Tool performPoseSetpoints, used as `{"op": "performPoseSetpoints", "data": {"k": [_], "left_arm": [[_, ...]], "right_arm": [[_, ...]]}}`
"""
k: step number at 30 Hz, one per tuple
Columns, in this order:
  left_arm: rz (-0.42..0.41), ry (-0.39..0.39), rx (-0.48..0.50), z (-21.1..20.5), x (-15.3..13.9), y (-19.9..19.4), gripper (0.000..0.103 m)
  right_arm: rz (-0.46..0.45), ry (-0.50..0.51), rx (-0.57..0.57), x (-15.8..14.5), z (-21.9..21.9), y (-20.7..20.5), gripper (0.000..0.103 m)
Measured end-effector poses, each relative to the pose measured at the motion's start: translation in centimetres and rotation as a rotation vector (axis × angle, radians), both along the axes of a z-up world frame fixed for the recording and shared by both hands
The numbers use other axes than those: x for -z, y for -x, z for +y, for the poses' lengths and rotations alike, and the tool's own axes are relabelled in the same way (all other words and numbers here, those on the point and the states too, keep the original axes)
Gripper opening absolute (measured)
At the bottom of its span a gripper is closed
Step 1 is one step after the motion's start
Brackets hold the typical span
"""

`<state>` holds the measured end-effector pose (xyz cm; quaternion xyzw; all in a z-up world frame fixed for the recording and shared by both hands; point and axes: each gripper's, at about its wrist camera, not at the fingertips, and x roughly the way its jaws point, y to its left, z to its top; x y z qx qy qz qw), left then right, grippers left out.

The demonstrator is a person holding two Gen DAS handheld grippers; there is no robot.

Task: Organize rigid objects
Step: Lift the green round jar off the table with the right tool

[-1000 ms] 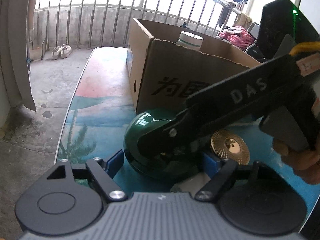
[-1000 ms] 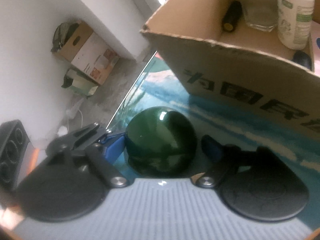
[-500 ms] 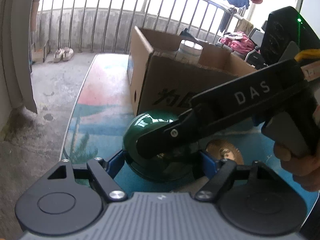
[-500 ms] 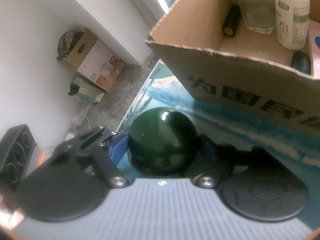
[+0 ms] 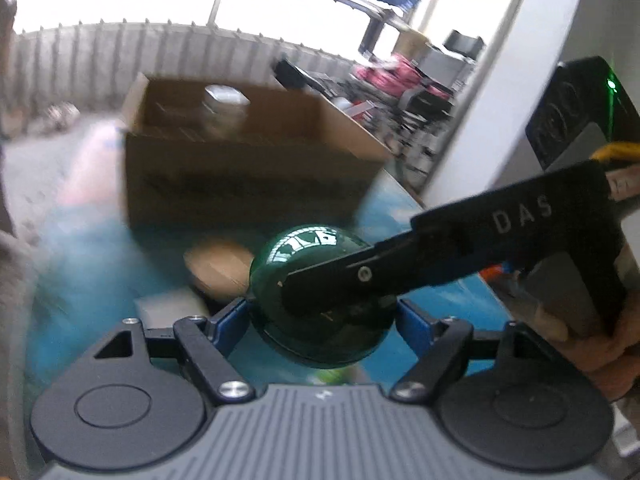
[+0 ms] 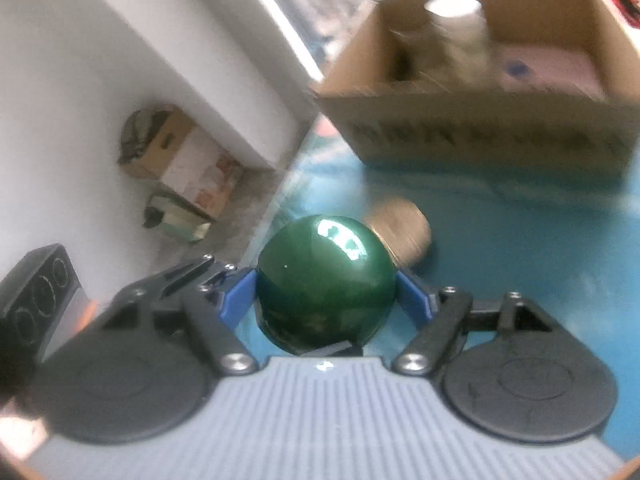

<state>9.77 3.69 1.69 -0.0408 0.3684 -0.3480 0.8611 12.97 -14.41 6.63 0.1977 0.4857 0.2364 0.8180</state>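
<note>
A glossy dark green ball (image 5: 304, 248) hangs above the blue table (image 5: 80, 300), gripped from two sides at once. My left gripper (image 5: 322, 320) is shut on it, blue pads pressing its left and right flanks. My right gripper (image 6: 326, 296) is also shut on the ball (image 6: 324, 280); one of its black fingers (image 5: 400, 268) crosses the ball's front in the left wrist view, with a hand behind it at the right edge. Beyond the ball stands an open cardboard box (image 5: 248, 168) (image 6: 480, 128) that holds a white bottle (image 6: 452, 4) and other blurred items.
A round gold disc (image 5: 218, 268) (image 6: 400, 228) lies on the table (image 6: 520, 260) between ball and box. A small pale object (image 5: 168, 308) sits near the left fingertip. Cartons (image 6: 180, 160) stand on the floor by the white wall, past the table's left edge.
Both grippers have risen and swung with the ball, which is now off the table. The box has dropped back and looks smaller. The gold disc now shows beyond the ball.
</note>
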Motion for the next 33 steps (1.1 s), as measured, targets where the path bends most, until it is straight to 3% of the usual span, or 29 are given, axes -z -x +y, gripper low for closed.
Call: {"op": "performPoseSetpoints", "data": {"k": [5,10,14,27,33], "left_arm": [[0.096,-0.008,0.083,-3.2,3.1,1.9,0.081],[0.160,-0.034,0.113,-4.5,6.0,1.5,0.081],[0.118,-0.045,0.109,-4.6,6.4,1.0,0.081],[0.015,-0.068,0.112,-3.6,6.4,-1.9,0.083],[-0.053,-0.166,0.123,-4.0,6.1,-0.6,0.091]], "right_arm": [[0.092,0.018,0.089,3.2,-3.8,6.0,0.076],[0.168,-0.006,0.144,6.8,-5.5,8.4,0.076],[0.167,-0.041,0.142,8.2,-5.5,8.5,0.076],[0.100,-0.072,0.113,8.7,-4.2,3.4,0.076],[0.032,-0.025,0.090,8.0,-3.8,3.4,0.079]]}}
